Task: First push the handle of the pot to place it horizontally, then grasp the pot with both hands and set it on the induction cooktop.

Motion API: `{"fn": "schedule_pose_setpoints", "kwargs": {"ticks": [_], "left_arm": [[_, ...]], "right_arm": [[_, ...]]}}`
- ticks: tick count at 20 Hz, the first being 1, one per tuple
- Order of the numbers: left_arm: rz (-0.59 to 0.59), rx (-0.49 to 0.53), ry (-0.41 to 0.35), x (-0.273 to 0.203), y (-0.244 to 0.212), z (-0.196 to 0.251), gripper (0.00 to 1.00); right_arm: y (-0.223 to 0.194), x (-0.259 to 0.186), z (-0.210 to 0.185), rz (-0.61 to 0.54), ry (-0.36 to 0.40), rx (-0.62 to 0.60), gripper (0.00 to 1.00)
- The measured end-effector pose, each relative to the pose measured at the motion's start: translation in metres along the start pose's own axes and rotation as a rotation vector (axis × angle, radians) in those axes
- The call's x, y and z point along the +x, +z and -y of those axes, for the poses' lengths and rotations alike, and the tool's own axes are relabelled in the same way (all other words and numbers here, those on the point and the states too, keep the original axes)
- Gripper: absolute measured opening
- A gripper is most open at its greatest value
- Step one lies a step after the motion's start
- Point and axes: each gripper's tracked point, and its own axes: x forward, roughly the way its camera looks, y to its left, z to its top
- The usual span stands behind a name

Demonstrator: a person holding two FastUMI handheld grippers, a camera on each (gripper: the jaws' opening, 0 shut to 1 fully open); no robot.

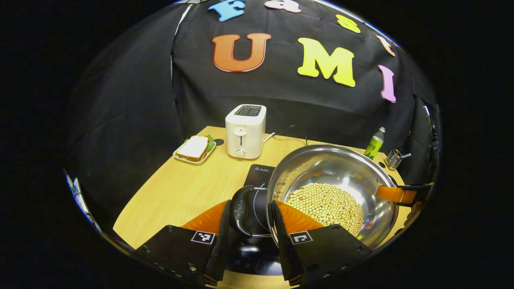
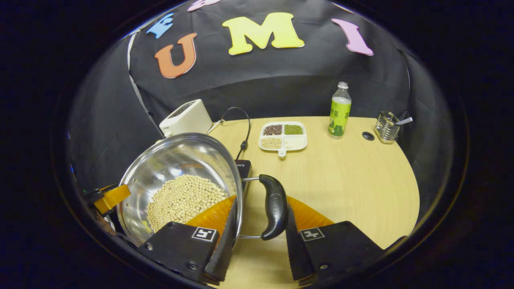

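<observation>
In each view a black side handle of the pot [image 1: 333, 192] stands between a gripper's jaws: one handle [image 1: 241, 210] in the left gripper [image 1: 251, 241], the other handle [image 2: 274, 206] in the right gripper [image 2: 257, 243]. Whether the jaws press on the handles cannot be told; a gap seems left. The pot, holding pale beans [image 2: 182, 198], is seen over the dark cooktop [image 1: 257, 176] on the bench [image 2: 353, 180]. It is judged that both handles should be clamped firmly and the pot kept level and lowered evenly, so no beans are spilled.
</observation>
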Motion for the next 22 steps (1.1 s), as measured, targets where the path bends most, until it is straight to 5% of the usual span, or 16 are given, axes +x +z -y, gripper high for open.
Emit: {"fn": "schedule_pose_setpoints", "kwargs": {"ticks": [6, 8, 19, 20, 22], "left_arm": [[-0.045, 0.003, 0.005, 0.06, 0.004, -0.013, 0.47], [-0.026, 0.001, -0.001, 0.075, 0.007, -0.018, 0.53], [-0.003, 0.0, 0.006, 0.071, 0.008, -0.025, 0.54], [-0.004, 0.004, 0.009, 0.07, 0.008, -0.026, 0.46], [0.002, 0.012, 0.011, 0.072, 0.008, -0.027, 0.58]], "right_arm": [[0.0, 0.05, -0.009, -0.029, -0.04, 0.005, 0.61], [0.005, 0.062, -0.011, -0.014, -0.047, 0.012, 0.61], [0.011, 0.066, -0.018, 0.088, -0.037, 0.041, 0.61], [0.009, 0.066, -0.019, 0.093, -0.036, 0.042, 0.61], [0.008, 0.064, -0.02, 0.111, -0.034, 0.051, 0.61]]}}
